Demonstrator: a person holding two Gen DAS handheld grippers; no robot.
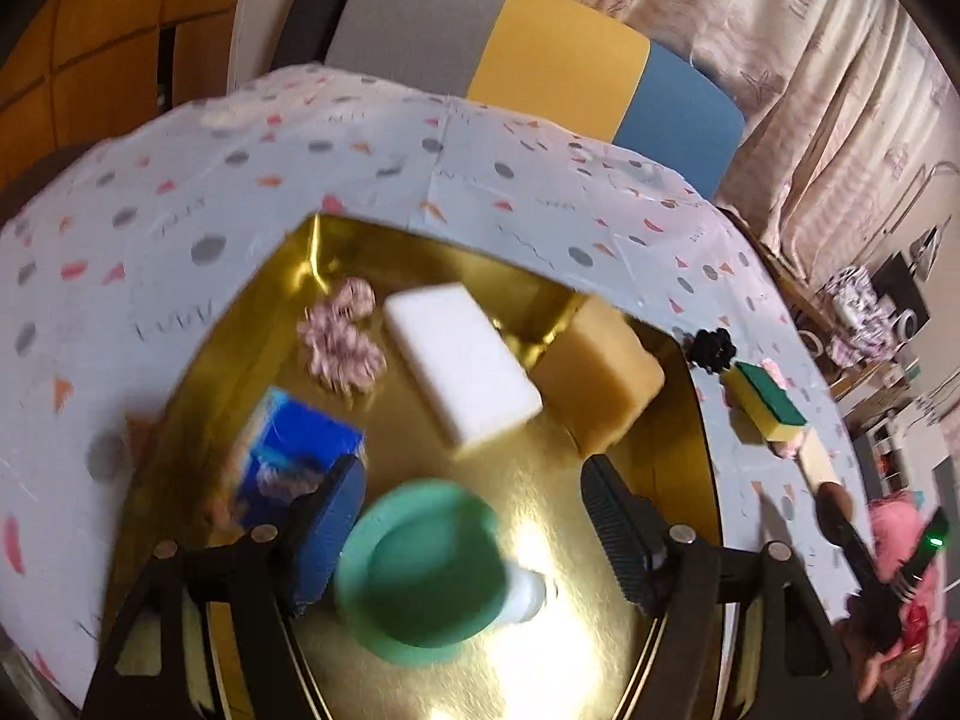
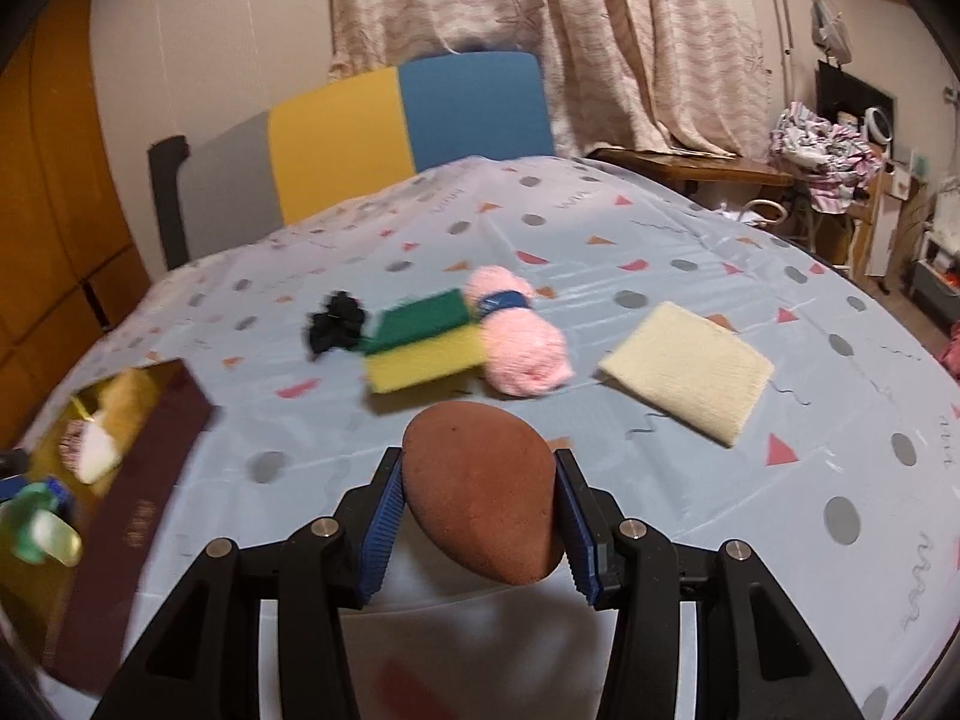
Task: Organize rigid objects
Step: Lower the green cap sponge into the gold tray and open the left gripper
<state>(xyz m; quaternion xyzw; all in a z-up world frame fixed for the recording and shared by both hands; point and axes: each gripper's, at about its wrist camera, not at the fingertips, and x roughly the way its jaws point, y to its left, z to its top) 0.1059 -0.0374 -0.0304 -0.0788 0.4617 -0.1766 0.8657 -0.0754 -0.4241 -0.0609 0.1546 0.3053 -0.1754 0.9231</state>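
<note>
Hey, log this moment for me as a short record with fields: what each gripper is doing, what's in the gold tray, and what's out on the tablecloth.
left gripper: open above green cup
right gripper: shut on brown oval object
gold tray: white block, tan sponge, blue box, scrunchie
tablecloth: green-yellow sponge, pink yarn, cream cloth, black clip

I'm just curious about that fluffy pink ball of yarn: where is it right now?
In the right wrist view the fluffy pink ball of yarn lies on the dotted tablecloth, touching the green-and-yellow sponge on its left, with the cream folded cloth apart on its right.
</note>
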